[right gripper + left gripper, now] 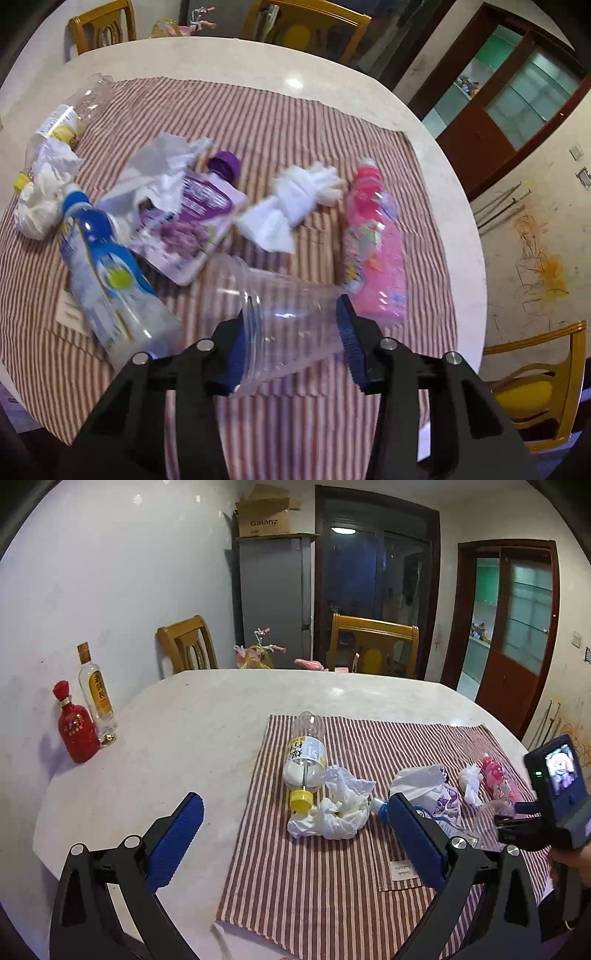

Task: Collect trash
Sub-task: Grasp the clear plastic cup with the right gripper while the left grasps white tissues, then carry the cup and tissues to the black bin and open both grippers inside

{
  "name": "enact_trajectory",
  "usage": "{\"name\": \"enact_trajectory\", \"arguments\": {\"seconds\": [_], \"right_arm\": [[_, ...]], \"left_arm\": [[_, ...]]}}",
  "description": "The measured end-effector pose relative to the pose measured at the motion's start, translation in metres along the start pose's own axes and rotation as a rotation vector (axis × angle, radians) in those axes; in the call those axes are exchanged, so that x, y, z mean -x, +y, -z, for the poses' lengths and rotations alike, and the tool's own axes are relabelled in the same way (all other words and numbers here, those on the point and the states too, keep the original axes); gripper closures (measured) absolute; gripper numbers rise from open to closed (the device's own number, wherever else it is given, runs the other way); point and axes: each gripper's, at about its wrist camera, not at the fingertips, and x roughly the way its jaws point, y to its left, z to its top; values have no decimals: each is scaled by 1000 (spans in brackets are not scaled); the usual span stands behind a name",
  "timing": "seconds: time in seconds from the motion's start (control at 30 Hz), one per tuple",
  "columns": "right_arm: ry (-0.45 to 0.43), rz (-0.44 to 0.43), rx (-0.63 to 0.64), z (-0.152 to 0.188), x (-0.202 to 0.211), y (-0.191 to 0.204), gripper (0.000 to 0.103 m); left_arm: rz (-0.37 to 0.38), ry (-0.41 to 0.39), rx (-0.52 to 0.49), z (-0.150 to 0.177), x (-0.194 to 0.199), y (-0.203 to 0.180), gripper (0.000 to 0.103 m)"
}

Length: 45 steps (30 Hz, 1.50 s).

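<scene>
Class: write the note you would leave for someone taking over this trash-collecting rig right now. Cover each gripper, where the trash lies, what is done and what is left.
Left hand-held gripper: open, empty, over the striped cloth.
Right hand-held gripper: jaws around the clear plastic cup lying on its side; a firm grip is unclear.
All on the cloth: yellow-capped bottle, crumpled tissue, blue bottle, purple pouch, knotted tissue, pink bottle.
Done: nothing visibly collected. Left: everything. No bin in view.
</scene>
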Motion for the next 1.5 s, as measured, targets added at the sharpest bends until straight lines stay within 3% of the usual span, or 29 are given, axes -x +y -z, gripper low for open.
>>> {"name": "enact_trajectory", "arguments": {"seconds": [0.07, 0.2, 0.33, 0.47, 0.6, 0.8, 0.9, 0.93, 1.0, 1.03, 1.07, 1.17, 1.5], "right_arm": [[3, -5, -10, 8, 0, -11, 68], [-21, -15, -1, 13, -7, -23, 98], [-35, -106, -27, 14, -7, -33, 100], [-65, -216, -86, 14, 4, -44, 100], [-109, -273, -125, 11, 20, -54, 99], [-160, -308, -156, 3, 35, -67, 99], [-171, -313, -168, 1, 38, -72, 99], [-173, -314, -175, 1, 38, -75, 99], [-176, -318, -181, 0, 37, -79, 99], [-178, -320, -183, 0, 37, -80, 99], [-179, -322, -185, -1, 37, -81, 99], [-178, -338, -190, -1, 35, -82, 99], [-190, -409, -185, 1, 32, -72, 99]], "left_arm": [[4, 16, -12, 3, -7, -2, 6], [15, 75, -8, 12, -29, -4, 6], [51, 130, -22, 23, -49, -3, 6], [144, 206, 1, 36, -75, 0, 6], [207, 275, 188, 46, -109, 6, 6], [105, 368, 391, 52, -160, 3, 7], [82, 385, 410, 56, -174, -2, 8], [82, 389, 397, 57, -180, -7, 15], [66, 369, 355, 56, -183, -13, 31], [110, 368, 348, 56, -184, -16, 58], [135, 373, 352, 56, -186, -17, 64], [114, 352, 323, 53, -175, -21, 72], [91, 136, 190, 13, -76, -16, 72]]}}
